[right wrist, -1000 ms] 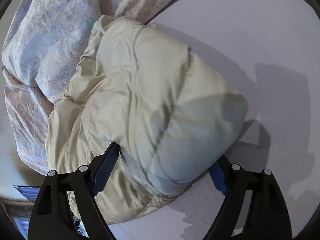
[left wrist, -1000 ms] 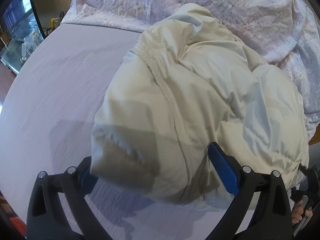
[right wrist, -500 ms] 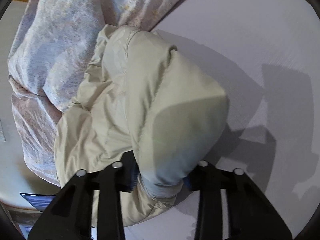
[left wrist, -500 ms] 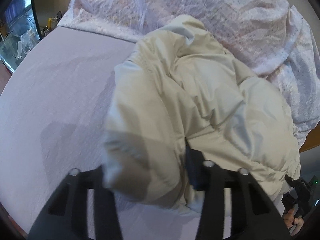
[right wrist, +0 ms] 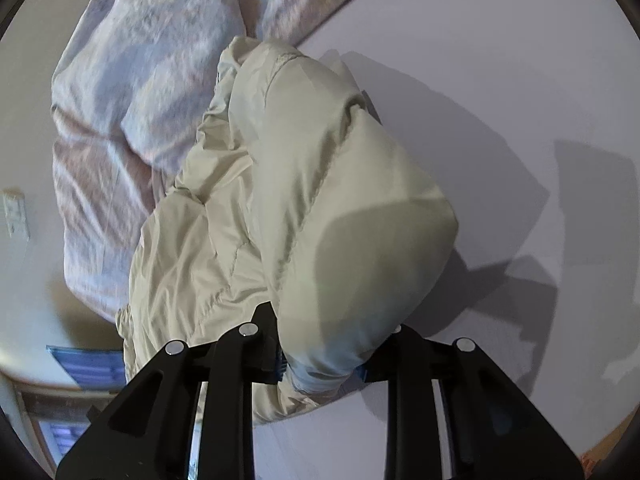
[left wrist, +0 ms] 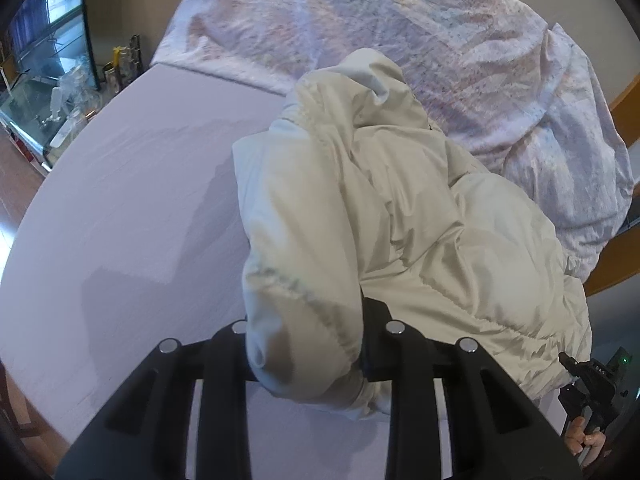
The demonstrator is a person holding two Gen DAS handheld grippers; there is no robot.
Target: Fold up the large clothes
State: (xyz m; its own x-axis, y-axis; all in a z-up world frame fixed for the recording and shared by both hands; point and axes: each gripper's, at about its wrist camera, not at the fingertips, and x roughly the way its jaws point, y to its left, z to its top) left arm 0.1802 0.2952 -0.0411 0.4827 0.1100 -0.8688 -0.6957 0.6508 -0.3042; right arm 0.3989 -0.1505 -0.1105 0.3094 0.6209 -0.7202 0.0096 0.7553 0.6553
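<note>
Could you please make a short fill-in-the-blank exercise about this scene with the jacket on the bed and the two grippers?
1. The left gripper is shut on the cream puffy ____.
2. The right gripper is ____ on the same jacket.
3. The jacket lies on a plain ____ bed sheet.
4. Behind the jacket lies a crumpled patterned ____.

Missing words: jacket; shut; lilac; duvet

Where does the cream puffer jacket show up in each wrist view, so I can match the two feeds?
Left wrist: the cream puffer jacket fills the centre and right, its near edge clamped in the left gripper.
Right wrist: jacket at centre, its near edge clamped in the right gripper.
Shared landmark: the patterned duvet behind it.
</note>
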